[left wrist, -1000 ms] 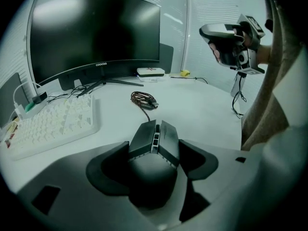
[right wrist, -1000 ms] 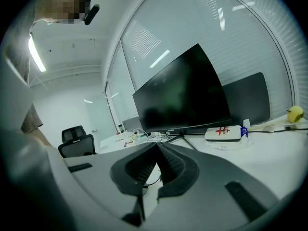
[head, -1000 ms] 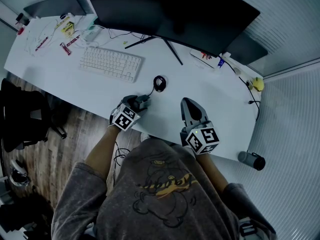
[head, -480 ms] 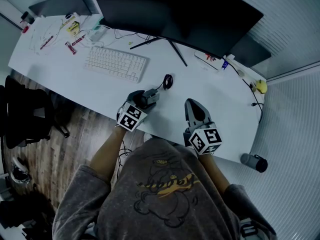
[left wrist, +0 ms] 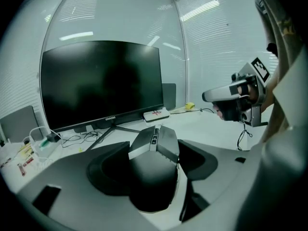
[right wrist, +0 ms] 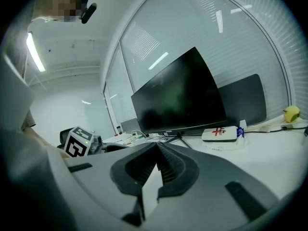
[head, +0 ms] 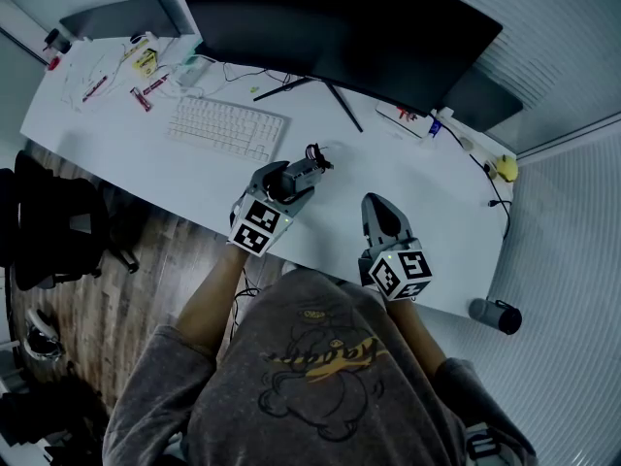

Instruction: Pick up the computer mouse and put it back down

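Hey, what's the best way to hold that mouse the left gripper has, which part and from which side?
Take the mouse by its two long flanks at mid-body, coming in from its rounded rear. The flanks give opposing faces; the humped top would likely slip. The left gripper holds it that way, with the buttons pointing away.

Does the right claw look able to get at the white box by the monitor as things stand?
Probably yes: bare desk lies between the shut right claw and the white box; the left claw, holding the mouse, stands aside.
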Demonstrator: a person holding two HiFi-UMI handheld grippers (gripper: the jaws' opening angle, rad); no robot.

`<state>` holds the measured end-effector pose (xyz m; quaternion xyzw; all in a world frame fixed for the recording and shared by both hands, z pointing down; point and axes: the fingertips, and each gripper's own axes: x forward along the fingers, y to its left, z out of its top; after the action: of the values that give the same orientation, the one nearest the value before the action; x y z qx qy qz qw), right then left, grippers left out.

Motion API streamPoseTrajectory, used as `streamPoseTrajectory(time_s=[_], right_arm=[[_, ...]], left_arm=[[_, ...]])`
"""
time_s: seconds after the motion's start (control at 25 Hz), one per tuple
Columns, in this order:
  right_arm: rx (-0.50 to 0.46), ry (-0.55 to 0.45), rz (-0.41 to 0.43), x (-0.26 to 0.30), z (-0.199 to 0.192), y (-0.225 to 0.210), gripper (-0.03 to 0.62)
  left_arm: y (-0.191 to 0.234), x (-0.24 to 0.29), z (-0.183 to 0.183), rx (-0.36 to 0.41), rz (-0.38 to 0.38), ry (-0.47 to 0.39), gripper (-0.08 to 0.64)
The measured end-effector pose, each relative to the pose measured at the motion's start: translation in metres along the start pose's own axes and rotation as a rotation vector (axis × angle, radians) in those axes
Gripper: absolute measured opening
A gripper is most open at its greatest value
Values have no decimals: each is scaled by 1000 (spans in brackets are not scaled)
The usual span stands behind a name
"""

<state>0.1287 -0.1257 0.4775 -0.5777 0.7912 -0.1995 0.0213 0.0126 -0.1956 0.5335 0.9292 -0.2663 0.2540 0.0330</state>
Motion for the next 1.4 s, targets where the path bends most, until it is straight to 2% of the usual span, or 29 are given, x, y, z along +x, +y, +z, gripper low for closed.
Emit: streamPoseTrajectory(time_s=[0.32,0.64,0.76,0.96,1.4], right_arm=[[-7,-26,-8,-7,8,-5,-2],[-11,-52,-14,-11,20,-13,-2],[-13,-60,-13,-12,24,-14,-2],[-21,-70,1,-10,31,-10,-2],[-30,-63,69,9,33,10,-2]], left_arm=[[-6,-29,63,-1,15,-115,314],[1,-69,113,-136,76,-264,314],[5,-85,125,-161,108,-315,314],[14,-108,132,-166,148,-335,314],[31,-138,118,-184,238,-322,314]])
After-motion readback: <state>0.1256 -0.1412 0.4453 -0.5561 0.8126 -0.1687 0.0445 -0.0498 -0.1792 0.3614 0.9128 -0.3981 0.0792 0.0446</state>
